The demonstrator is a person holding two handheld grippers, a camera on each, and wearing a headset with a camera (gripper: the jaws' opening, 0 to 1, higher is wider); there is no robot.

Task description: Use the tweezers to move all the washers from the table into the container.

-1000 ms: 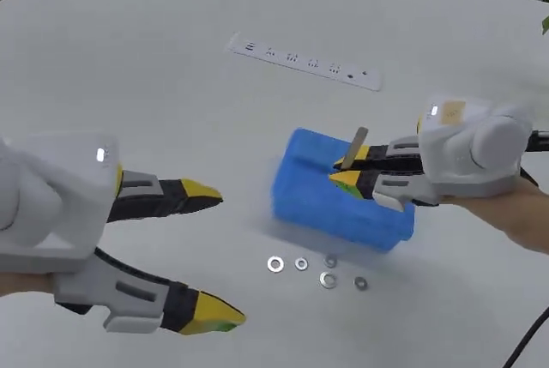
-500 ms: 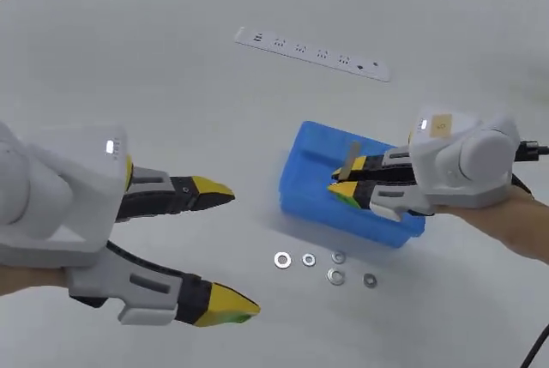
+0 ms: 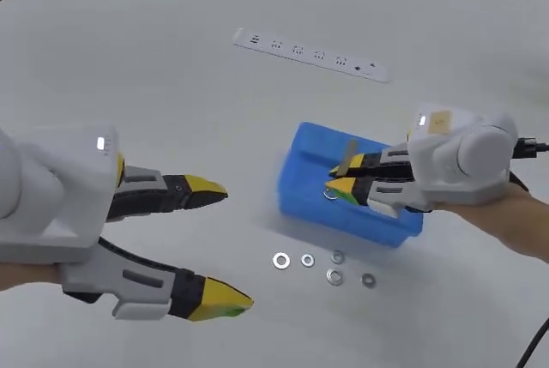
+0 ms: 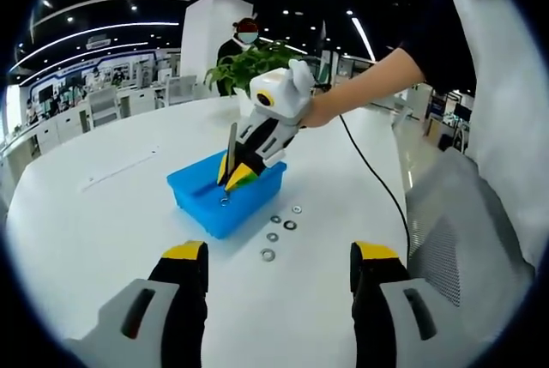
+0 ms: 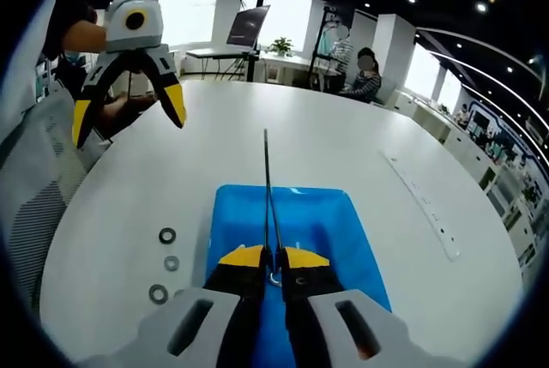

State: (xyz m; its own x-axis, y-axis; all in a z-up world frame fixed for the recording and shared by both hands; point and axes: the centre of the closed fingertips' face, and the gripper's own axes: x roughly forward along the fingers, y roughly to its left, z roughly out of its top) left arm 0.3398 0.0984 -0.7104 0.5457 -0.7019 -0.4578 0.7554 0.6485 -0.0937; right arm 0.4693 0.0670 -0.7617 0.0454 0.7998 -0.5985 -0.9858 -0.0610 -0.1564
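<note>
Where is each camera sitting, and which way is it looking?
Head view: on the person's head, looking down at the table, the left gripper, the right gripper and an arm.
Left gripper view: on the left gripper, looking along its open jaws at the blue container, the right gripper, the arm and clothes.
Right gripper view: on the right gripper, looking along shut jaws and the tweezers, over the container, toward the left gripper.
Shared: both gripper views see the loose washers beside the container.
</note>
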